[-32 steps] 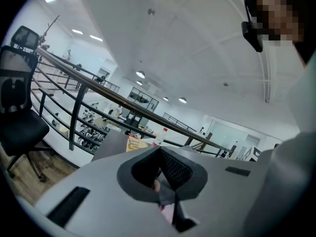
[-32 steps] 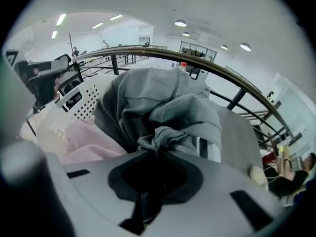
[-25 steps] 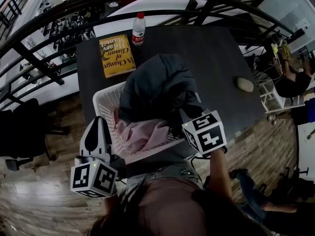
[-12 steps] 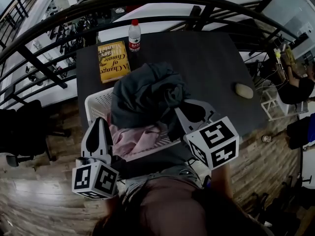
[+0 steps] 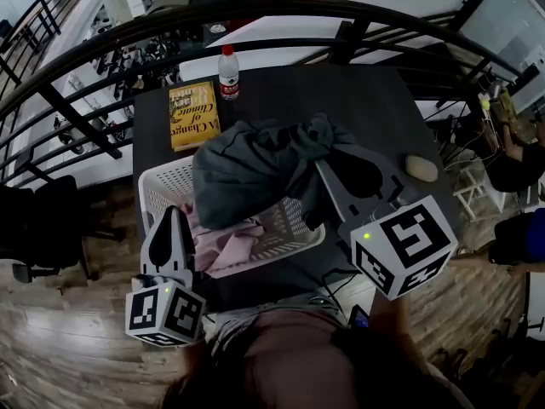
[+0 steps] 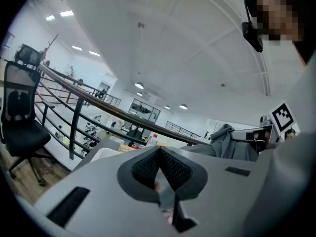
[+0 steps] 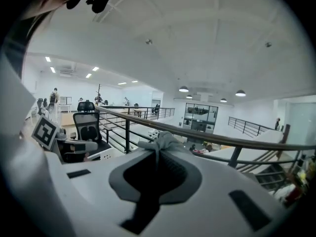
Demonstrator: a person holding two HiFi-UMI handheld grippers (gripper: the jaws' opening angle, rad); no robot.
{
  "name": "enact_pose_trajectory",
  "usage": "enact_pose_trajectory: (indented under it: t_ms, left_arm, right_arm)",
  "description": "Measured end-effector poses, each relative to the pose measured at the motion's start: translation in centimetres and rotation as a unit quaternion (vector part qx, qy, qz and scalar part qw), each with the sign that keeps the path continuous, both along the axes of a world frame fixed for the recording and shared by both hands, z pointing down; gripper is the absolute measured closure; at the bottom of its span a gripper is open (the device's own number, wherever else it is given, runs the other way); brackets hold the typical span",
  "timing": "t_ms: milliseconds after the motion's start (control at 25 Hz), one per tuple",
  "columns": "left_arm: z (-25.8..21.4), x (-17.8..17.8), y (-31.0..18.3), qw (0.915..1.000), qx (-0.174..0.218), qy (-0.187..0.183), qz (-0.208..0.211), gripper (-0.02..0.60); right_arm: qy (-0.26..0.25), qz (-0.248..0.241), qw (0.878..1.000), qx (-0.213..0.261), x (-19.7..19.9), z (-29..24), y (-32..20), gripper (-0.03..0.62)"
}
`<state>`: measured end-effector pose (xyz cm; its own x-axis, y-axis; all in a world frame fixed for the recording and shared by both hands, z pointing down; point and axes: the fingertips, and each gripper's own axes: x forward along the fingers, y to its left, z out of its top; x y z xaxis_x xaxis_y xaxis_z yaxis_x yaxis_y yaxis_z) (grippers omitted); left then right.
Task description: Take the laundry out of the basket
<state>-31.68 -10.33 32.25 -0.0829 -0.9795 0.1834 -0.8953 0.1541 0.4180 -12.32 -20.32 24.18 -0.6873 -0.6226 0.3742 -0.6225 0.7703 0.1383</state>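
1. Laundry. The dark grey garment [image 5: 251, 173] hangs bunched above the white laundry basket [image 5: 162, 186]. Its upper fold is raised at the right side, and its lower part drapes over the far half of the basket. A pink garment [image 5: 223, 247] lies inside the basket at the near left, partly under the grey one.

2. Right gripper [image 5: 322, 160]. My right fingers are closed on a gathered fold of the dark grey garment. In the right gripper view the fabric sticks out in a knot just past the fingertips. The gripper stands at the basket's right side, above its rim.

3. Left gripper [image 5: 173, 215]. My left fingers are together, meeting at the tips, and I see nothing clamped between them. The gripper sits at the near left corner of the basket, pointing across it. Pink fabric shows below the fingers in the left gripper view.

4. Basket position. The basket stands on the near left part of the dark desk [image 5: 375, 92], at its near edge.

5. Other items on the desk.
- A yellow book [image 5: 192, 113] lies flat at the far left corner.
- A water bottle [image 5: 228, 73] with a red cap stands upright just beside the book.
- A computer mouse [image 5: 420, 167] lies on the right, well apart from the basket.

6. Surroundings. A black railing [image 5: 111, 54] curves beyond the desk. A black office chair [image 5: 34, 220] stands on the wooden floor at the left.
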Motion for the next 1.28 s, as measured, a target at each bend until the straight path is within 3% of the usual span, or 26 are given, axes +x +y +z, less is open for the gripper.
enact_pose_trajectory:
  t_ms: [480,1280]
  left_arm:
    - [-0.6,5.0,-0.7,0.9999,0.003,-0.012,-0.007,0.583]
    - [-1.4,16.1,-3.6,0.9995,0.008,-0.028,0.016,0.583]
  right_arm:
    - [-0.041,0.048,0.995,0.084,7.0,-6.4,-3.4,0.562]
    - [-0.082,0.132,0.977,0.149,23.1,-11.6,-7.0,0.562]
